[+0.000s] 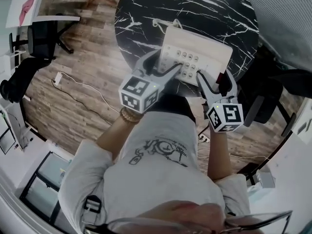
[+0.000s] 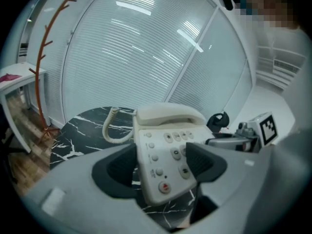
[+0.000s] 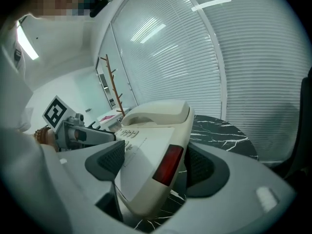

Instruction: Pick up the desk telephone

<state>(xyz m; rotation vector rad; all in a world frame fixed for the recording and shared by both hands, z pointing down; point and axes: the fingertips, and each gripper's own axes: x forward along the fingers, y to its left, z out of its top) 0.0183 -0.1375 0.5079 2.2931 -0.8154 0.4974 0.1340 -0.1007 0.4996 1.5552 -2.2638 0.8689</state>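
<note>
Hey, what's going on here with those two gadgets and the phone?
A person holds a gripper in each hand. The left gripper and the right gripper each have their jaws clamped on the near end of a cream desk telephone, its handset on the cradle. The phone looks raised clear of the round black marble table.

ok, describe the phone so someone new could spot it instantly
Find the round black white-veined table. Over its near edge, the desk telephone is gripped by the left gripper and right gripper. It is the only cream thing there: keypad, cradled handset, coiled cord.
</note>
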